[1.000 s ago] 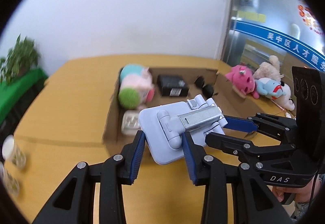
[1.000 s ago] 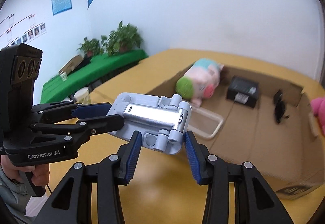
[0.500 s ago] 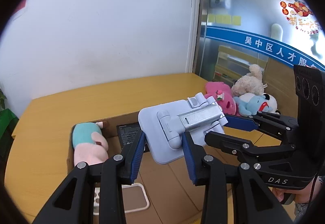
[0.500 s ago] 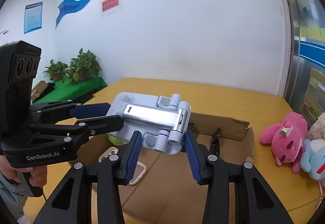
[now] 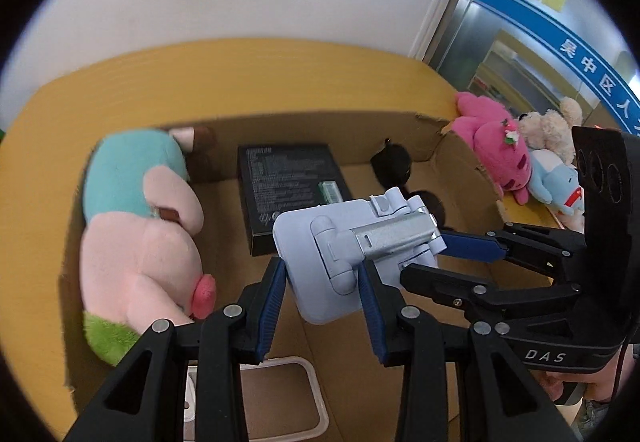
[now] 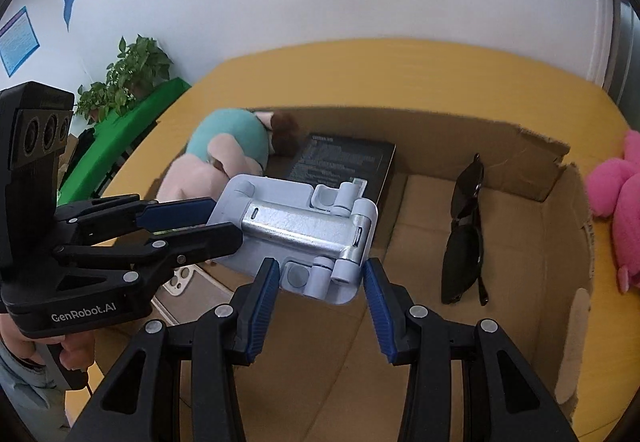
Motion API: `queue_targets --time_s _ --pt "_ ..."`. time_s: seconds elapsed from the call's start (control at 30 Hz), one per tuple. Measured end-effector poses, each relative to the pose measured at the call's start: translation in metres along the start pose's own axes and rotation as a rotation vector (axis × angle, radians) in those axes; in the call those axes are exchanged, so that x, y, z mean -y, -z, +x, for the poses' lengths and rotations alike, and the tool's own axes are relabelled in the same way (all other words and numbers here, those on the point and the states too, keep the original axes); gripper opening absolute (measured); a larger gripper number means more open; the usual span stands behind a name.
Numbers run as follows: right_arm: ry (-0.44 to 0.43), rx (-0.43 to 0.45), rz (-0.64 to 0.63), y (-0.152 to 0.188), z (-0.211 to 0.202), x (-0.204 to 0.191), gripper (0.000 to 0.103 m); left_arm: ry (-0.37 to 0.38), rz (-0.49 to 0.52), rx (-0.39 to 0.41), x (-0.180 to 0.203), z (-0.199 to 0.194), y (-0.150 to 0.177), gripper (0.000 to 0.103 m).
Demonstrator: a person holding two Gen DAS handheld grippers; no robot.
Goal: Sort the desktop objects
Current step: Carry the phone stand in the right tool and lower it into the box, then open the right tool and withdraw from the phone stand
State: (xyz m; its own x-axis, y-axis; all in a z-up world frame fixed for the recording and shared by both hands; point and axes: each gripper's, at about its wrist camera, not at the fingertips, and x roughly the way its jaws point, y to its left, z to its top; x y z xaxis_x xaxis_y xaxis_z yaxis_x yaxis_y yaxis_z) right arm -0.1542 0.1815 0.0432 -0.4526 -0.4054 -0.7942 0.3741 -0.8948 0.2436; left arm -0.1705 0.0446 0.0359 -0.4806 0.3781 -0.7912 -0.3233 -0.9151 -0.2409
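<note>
The pale blue folding stand [image 5: 340, 254] hangs in the air above the open cardboard box [image 6: 560, 226], pinched at opposite ends: the left gripper [image 5: 322, 306] is clamped on one end, the right gripper [image 6: 320, 296] on the other. Below lie a pink-and-teal plush toy [image 5: 136, 226], a black flat box [image 5: 288, 181], sunglasses [image 6: 466, 238] and a clear tray [image 5: 316, 394]; the box sits on a yellow table [image 6: 360, 73].

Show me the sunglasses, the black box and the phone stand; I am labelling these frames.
sunglasses [image 6: 466, 238]: right wrist view, on the nearer dark lens.
black box [image 5: 280, 181]: left wrist view, on its printed top face.
phone stand [image 6: 296, 226]: right wrist view, on its silver metal hinge bar.
</note>
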Motion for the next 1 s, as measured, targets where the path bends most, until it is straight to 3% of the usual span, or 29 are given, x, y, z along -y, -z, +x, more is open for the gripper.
queue_targets --time_s 0.17,0.27,0.3,0.33,0.37,0.53,0.6,0.63,0.7,0.73,0.77,0.8,0.83,0.9,1.0 --pt "-0.009 -0.189 0.061 0.010 0.052 0.014 0.043 0.004 -0.017 -0.084 -0.006 0.029 -0.001 0.029" --pt "0.001 -0.246 0.079 0.017 0.069 0.020 0.043 -0.016 -0.015 -0.144 -0.008 0.044 0.001 0.029" --pt "-0.006 -0.253 0.090 0.020 0.072 0.022 0.043 -0.030 -0.015 -0.153 -0.009 0.046 0.003 0.026" --pt "-0.009 -0.251 0.094 0.019 0.073 0.022 0.042 -0.009 -0.017 -0.182 -0.009 0.050 0.005 0.005" --pt "-0.010 -0.250 0.092 0.017 0.072 0.021 0.037 -0.015 -0.012 -0.200 -0.009 0.053 0.007 0.007" --pt "0.011 -0.258 0.078 0.017 0.070 0.015 0.040 -0.054 -0.016 -0.183 -0.010 0.045 0.008 0.008" --pt "0.041 -0.229 0.068 0.019 0.058 0.012 0.049 -0.057 -0.035 -0.135 -0.012 0.030 0.010 0.008" --pt "0.064 -0.200 0.059 0.020 0.047 0.011 0.060 -0.056 -0.038 -0.104 -0.012 0.018 0.011 0.008" --pt "0.120 -0.117 0.028 0.023 0.018 0.004 0.076 -0.069 -0.019 -0.004 -0.008 -0.016 0.015 0.014" --pt "0.144 -0.058 0.018 0.026 -0.004 -0.001 0.087 -0.087 -0.003 0.068 -0.004 -0.040 0.020 0.027" --pt "0.158 -0.002 0.012 0.029 -0.023 -0.005 0.096 -0.104 0.007 0.124 -0.001 -0.057 0.024 0.047" --pt "0.169 0.080 0.005 0.041 -0.050 -0.012 0.099 -0.125 0.009 0.191 -0.001 -0.078 0.031 0.058" --pt "0.173 0.139 -0.003 0.048 -0.068 -0.020 0.103 -0.153 0.003 0.261 0.001 -0.097 0.039 0.076" --pt "0.173 0.268 -0.022 0.071 -0.104 -0.031 0.103 -0.208 -0.012 0.379 0.007 -0.129 0.059 0.080" --pt "0.217 0.394 -0.014 0.098 -0.120 -0.049 0.103 -0.252 -0.023 0.438 0.016 -0.148 0.088 0.080"
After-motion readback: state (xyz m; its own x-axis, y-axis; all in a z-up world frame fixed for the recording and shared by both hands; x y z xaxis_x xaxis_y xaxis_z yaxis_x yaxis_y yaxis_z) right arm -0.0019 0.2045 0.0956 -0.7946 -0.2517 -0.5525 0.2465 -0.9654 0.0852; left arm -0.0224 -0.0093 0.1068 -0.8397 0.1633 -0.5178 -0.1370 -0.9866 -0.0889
